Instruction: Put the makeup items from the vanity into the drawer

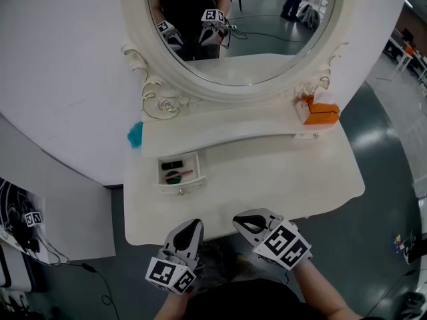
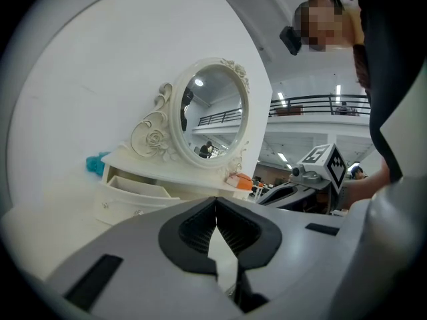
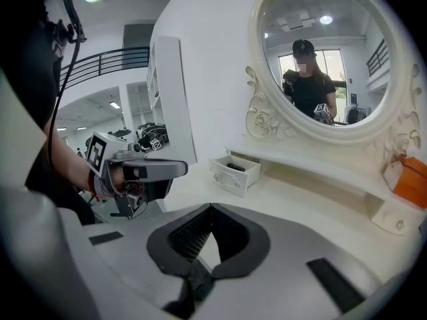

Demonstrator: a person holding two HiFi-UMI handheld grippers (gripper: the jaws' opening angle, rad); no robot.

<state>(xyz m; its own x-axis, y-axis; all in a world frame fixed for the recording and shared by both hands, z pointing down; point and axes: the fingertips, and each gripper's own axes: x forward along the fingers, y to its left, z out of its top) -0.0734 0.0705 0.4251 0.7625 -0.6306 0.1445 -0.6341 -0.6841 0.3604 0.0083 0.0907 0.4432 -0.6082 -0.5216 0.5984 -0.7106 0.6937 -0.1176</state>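
Note:
A small white drawer (image 1: 179,173) stands open at the left of the vanity top (image 1: 280,172), with a black item (image 1: 173,164) and a red-and-green item (image 1: 177,175) inside it. That drawer (image 3: 235,172) also shows in the right gripper view. Both grippers hover at the vanity's front edge, apart from the drawer. My left gripper (image 1: 193,225) has its jaws together with nothing between them, as the left gripper view (image 2: 215,205) confirms. My right gripper (image 1: 239,220) is likewise shut and empty (image 3: 212,209).
An oval mirror (image 1: 243,25) in an ornate white frame rises behind a raised shelf. An orange box (image 1: 319,113) sits at the shelf's right end. A teal object (image 1: 135,135) lies off the shelf's left end. White wall panels stand left; grey floor lies right.

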